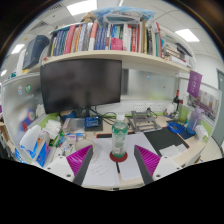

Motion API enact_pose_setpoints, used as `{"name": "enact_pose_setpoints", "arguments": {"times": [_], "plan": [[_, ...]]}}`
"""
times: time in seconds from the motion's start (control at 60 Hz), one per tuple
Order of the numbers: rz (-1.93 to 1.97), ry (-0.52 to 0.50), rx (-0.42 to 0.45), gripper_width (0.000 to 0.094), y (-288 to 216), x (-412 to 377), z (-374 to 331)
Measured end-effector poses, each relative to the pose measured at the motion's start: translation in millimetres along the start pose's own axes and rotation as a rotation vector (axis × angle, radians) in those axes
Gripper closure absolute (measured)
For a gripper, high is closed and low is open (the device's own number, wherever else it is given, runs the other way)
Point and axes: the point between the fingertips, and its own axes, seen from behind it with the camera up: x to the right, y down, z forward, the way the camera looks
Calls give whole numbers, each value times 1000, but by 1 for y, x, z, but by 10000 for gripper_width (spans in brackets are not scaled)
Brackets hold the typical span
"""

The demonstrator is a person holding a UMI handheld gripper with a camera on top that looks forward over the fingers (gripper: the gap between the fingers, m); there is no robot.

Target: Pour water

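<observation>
A clear plastic water bottle (120, 137) with a green label stands upright on a red coaster (119, 156), on white papers (103, 170) spread over the desk. My gripper (113, 159) is open, and its magenta pads (81, 160) show on either side. The bottle stands just ahead of the fingertips, about midway between them, with wide gaps on both sides. Neither finger touches it.
A dark monitor (82, 83) stands behind the bottle under a shelf of books (105, 40). Clutter crowds the desk to the left (40, 135), and boxes and blue items lie to the right (182, 128). A black tray (143, 122) sits just beyond the bottle.
</observation>
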Motion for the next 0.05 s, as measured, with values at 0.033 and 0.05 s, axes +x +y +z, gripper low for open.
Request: {"name": "enact_pose_setpoints", "arguments": {"times": [0.033, 0.05], "plan": [[6, -1, 1, 81, 0, -1, -1], [9, -2, 2, 81, -1, -2, -1]]}}
